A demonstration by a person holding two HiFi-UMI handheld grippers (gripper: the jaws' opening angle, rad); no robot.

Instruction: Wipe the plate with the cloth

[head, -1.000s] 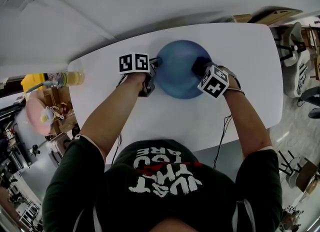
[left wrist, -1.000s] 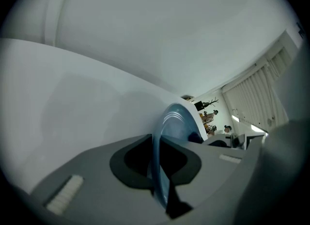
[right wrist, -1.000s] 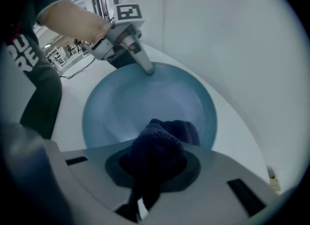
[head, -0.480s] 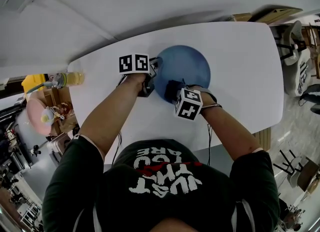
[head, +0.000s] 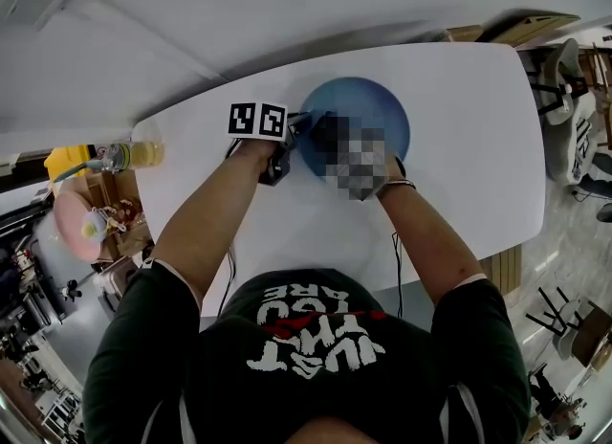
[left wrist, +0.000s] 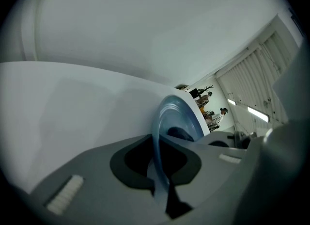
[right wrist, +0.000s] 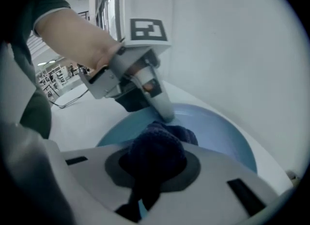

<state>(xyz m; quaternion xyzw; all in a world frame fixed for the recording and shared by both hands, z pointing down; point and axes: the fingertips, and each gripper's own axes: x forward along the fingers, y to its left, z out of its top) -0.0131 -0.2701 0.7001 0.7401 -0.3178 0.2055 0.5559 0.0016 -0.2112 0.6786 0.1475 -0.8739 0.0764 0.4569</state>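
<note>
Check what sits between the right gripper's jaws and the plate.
The dark blue cloth, bunched and clamped in the right gripper, lies against the blue plate; the right gripper view shows it.

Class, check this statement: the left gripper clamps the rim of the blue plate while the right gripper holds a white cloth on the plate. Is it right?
Not quite. The cloth is dark blue, not white, as the right gripper view shows. The rest stands: the left gripper clamps the rim of the plate, which is blue, and the right gripper holds the cloth on it.
</note>
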